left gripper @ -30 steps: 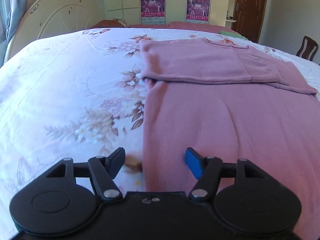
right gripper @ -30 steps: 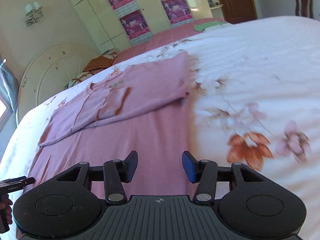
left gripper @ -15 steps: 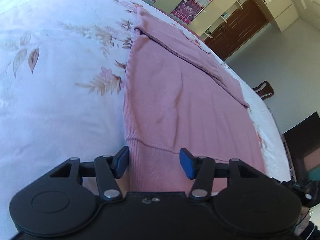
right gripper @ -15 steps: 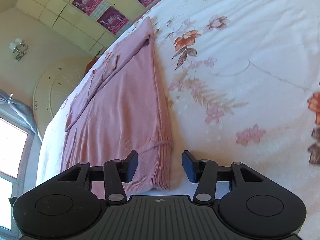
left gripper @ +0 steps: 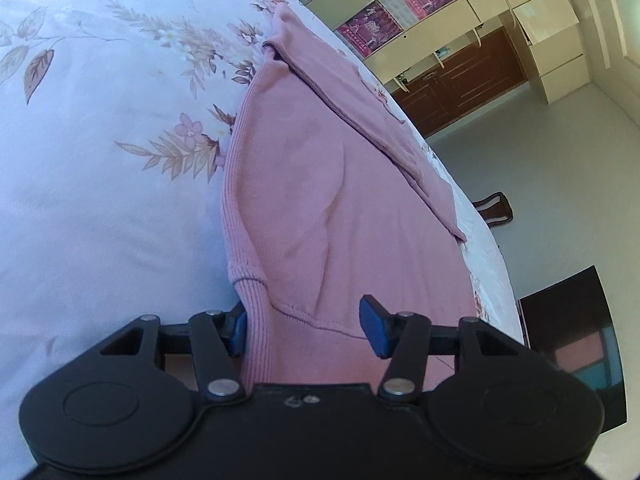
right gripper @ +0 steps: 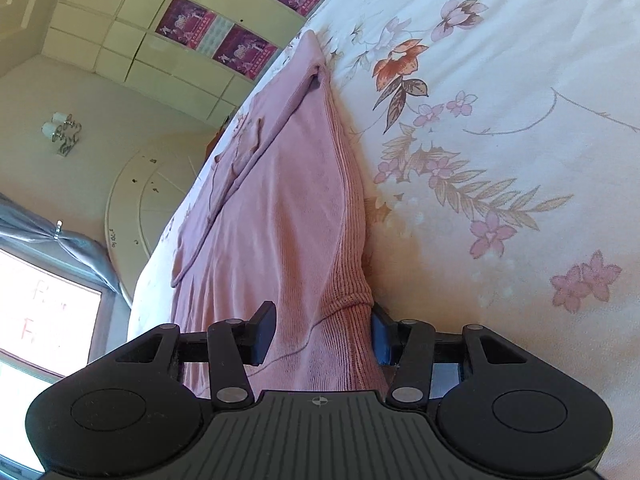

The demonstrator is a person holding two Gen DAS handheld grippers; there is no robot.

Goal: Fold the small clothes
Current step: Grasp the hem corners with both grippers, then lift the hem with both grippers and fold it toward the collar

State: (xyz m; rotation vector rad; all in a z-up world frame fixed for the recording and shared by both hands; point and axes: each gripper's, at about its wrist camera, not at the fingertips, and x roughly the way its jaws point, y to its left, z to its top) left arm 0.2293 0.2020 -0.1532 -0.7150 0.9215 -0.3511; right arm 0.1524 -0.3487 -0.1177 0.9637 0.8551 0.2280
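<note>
A pink knit sweater [left gripper: 320,180] lies flat on the floral bed sheet [left gripper: 100,160], its top part folded over at the far end. My left gripper [left gripper: 305,320] is rolled on its side at the ribbed hem's left corner. Its jaws are apart and the hem lies between them. The left pad [left gripper: 239,326] touches the cloth's edge, while the other pad stands off it. In the right wrist view the same sweater [right gripper: 280,208] runs away from me. My right gripper [right gripper: 322,324] straddles the hem's right corner with its jaws apart. It does not pinch the cloth.
The sheet [right gripper: 500,140] stretches wide to the outer side of each gripper. Cupboards with posters [left gripper: 372,24], a brown door [left gripper: 460,80], a chair [left gripper: 494,210] and a dark screen [left gripper: 580,340] lie beyond the bed. A round headboard [right gripper: 148,200] and a window [right gripper: 36,320] are in the right wrist view.
Both grippers rolled sideways and came down to the sweater's hem corners, which now lie between their fingers. The left jaws narrowed somewhat; the right jaws kept their width.
</note>
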